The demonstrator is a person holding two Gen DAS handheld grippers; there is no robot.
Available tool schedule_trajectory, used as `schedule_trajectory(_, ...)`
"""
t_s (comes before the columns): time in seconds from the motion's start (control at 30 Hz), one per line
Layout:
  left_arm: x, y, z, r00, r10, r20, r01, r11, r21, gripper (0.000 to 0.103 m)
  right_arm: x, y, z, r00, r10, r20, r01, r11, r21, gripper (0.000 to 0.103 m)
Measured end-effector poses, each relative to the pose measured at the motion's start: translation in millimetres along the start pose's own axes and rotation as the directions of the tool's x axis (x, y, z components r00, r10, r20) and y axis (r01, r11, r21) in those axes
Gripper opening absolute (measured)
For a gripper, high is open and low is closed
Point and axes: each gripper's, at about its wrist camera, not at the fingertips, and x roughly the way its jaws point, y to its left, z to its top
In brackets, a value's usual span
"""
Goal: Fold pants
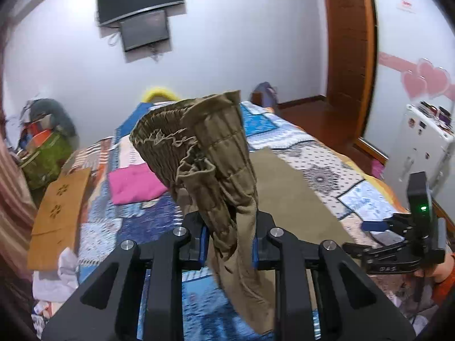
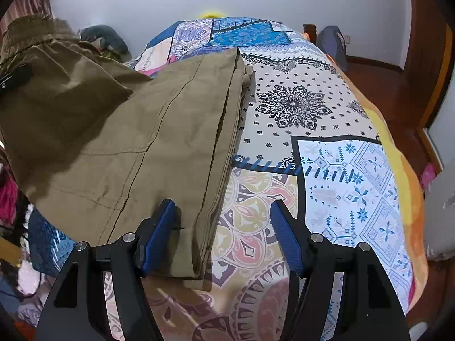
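Note:
The olive-brown pants (image 2: 142, 130) lie with their legs stacked lengthwise on the patchwork quilt (image 2: 327, 156). Their elastic waistband end (image 1: 210, 142) is lifted off the bed and bunched, with my left gripper (image 1: 229, 238) shut on the fabric, which hangs down between its blue pads. My right gripper (image 2: 224, 238) stands open low over the near right edge of the legs. Its left finger (image 2: 159, 236) is over the cloth and its right finger (image 2: 287, 241) is over bare quilt, so the folded edge runs between them. The right gripper's black housing (image 1: 421, 216) shows at the right of the left wrist view.
A pink cloth (image 1: 136, 183) and a brown cardboard sheet (image 1: 59, 210) lie on the bed's left side. A heap of bags (image 1: 45, 156) fills the left corner. A white cabinet (image 1: 423, 147) and a wooden door (image 1: 349, 42) stand to the right.

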Motion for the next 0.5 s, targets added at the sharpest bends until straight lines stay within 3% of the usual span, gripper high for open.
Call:
schedule_trajectory(0.23,24.1,-38.5,7.3,0.990,-0.121,-0.070,0.124,0.991,0.047,0.022,2.0,-0.8,0.2,1.000,0.010,0.009,-0.010,1.000,0.000,0.065)
schedule_trajectory(0.5,58.4,-78.4,-10.4,0.955,-0.211,-0.210,0.233,0.968,0.089,0.022,3.6,-3.7,-0.4,1.000,0.025,0.014,-0.025,1.000,0.002,0.065)
